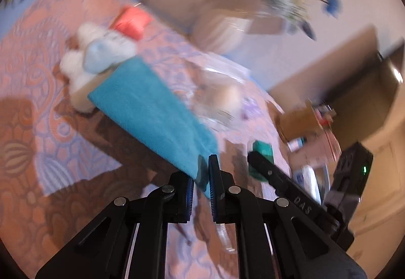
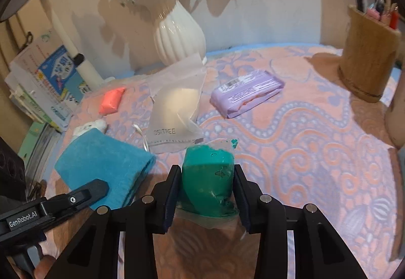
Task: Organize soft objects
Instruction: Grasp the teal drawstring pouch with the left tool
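The right gripper is clenching a green block of soft clay in a clear wrapper, one finger on each side, just above the pink-and-lilac patterned cloth covering the table. The left gripper is pinching the near corner of a folded turquoise towel, its fingers pressed nearly together on the fabric; the left view is motion-blurred. In the right view the towel is lying at the cloth's left edge, beside a stack of books. Behind the clay block, a translucent pouch holding a cream sponge is standing, with an orange clay packet to its left and a lilac wrapped pack to its right. A white ribbed vase is sitting at the far edge, a wooden pen holder at the right. Bare cloth is showing right of the clay block.
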